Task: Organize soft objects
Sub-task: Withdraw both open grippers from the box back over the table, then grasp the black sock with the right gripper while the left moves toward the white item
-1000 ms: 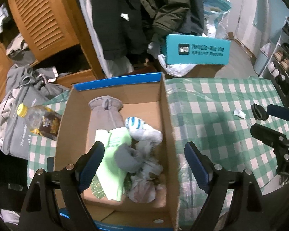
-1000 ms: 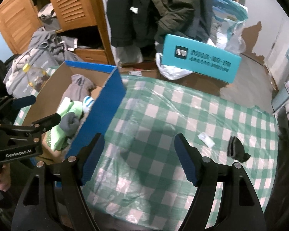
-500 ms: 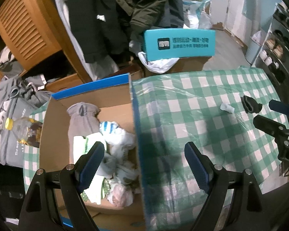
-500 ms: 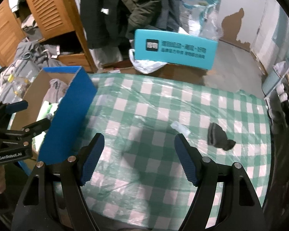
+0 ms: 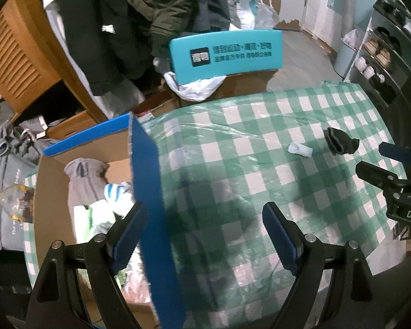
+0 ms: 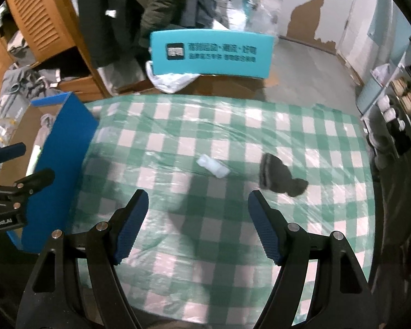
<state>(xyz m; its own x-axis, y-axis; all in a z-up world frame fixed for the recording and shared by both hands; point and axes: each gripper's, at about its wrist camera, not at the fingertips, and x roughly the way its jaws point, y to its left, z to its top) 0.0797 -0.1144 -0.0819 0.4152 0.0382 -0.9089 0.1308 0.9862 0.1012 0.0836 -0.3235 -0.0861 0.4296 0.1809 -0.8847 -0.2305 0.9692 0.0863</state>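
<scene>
A dark rolled sock (image 6: pixel 280 174) (image 5: pixel 339 144) lies on the green checked tablecloth (image 6: pixel 233 126), with a small white bundle (image 6: pixel 213 166) (image 5: pixel 300 149) to its left. At the table's left end stands a cardboard box (image 5: pixel 153 192) with blue outer walls, holding grey, white and green soft items (image 5: pixel 85 175). My left gripper (image 5: pixel 202 235) hovers open over the box's right wall, nothing between its fingers. My right gripper (image 6: pixel 197 222) is open and empty above the cloth, the white bundle and the sock just beyond its fingertips.
A teal printed box (image 6: pixel 211 52) and a white plastic bag (image 6: pixel 172 81) sit behind the table. Dark coats hang beside a wooden louvred cabinet (image 6: pixel 41 19). Grey clothes and a bottle (image 5: pixel 11 200) lie left of the box. Shelves with shoes (image 5: pixel 380 54) stand right.
Both grippers have swept rightward across the table. The left one left the box interior for its right wall; the sock and white bundle now sit nearer the right gripper. Jaws unchanged.
</scene>
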